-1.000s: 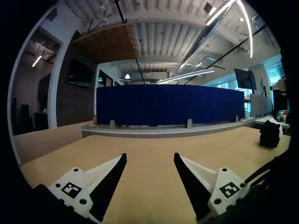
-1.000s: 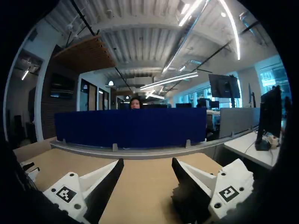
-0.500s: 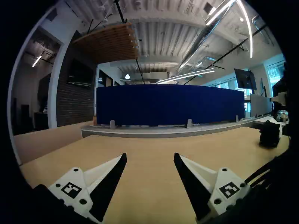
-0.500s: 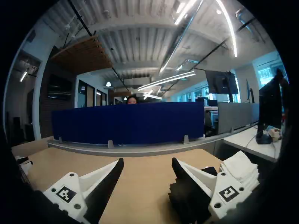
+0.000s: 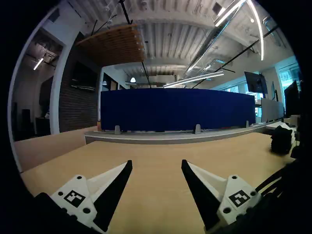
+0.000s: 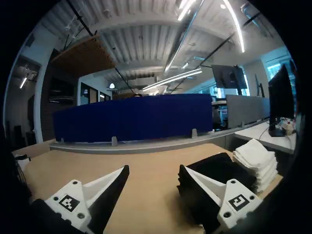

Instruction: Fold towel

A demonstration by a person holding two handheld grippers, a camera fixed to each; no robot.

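Note:
In the right gripper view a stack of folded black towels (image 6: 226, 167) lies on the wooden table (image 6: 156, 171), partly behind my right finger. Beside it, farther right, sits a stack of folded white towels (image 6: 257, 162). My right gripper (image 6: 154, 181) hangs open over the table with nothing between its fingers. In the left gripper view my left gripper (image 5: 156, 177) is open above the bare wooden table (image 5: 156, 156). A dark bundle (image 5: 281, 139) rests at the table's far right; what it is I cannot tell.
A blue divider panel (image 5: 175, 109) on a grey ledge closes off the back of the table. Beyond the right side stand other desks with a monitor (image 6: 279, 103). Dark cables (image 5: 273, 179) run near the left gripper's right finger.
The right gripper has dropped and tilted down toward the table, bringing the black and white towel stacks into view at its right. The left gripper has stayed put.

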